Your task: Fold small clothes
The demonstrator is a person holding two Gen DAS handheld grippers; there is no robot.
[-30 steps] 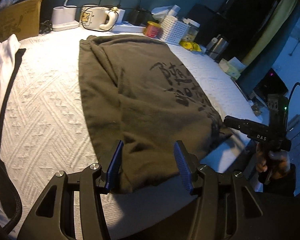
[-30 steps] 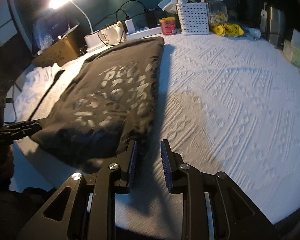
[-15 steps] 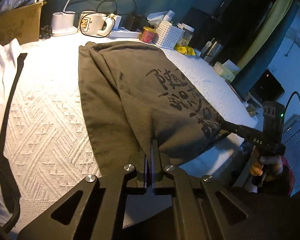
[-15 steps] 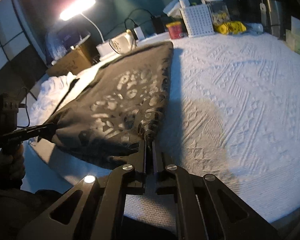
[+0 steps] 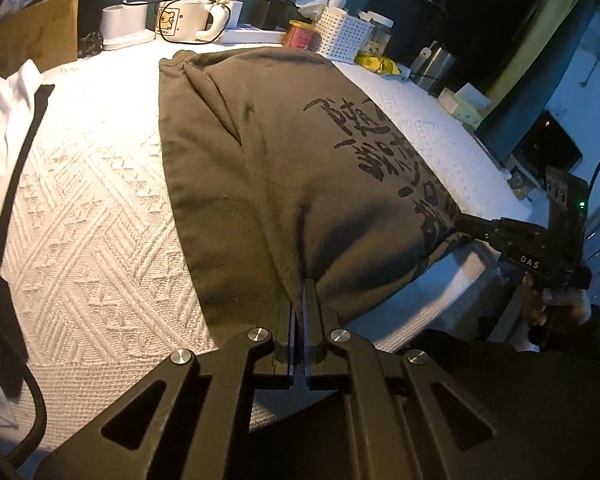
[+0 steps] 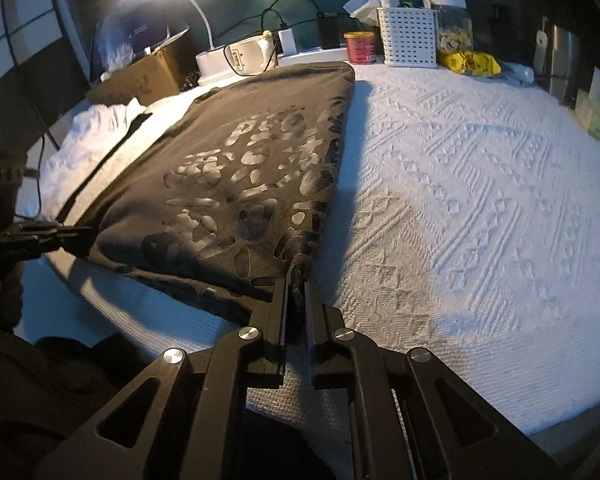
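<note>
With the left gripper (image 5: 303, 292) and right gripper (image 6: 296, 280) each clamped tight on a near corner of the dark shirt (image 5: 284, 168) lying lengthwise on the white cover (image 5: 92, 220), lift both corners evenly and carry them toward the far hem.

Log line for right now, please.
left gripper: shut on dark shirt near hem | right gripper: shut on shirt's near corner | fold not started

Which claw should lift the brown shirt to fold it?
Neither alone. The left claw and right claw each pinch a near corner of the brown shirt, so probably both lift together toward the far edge.
</note>
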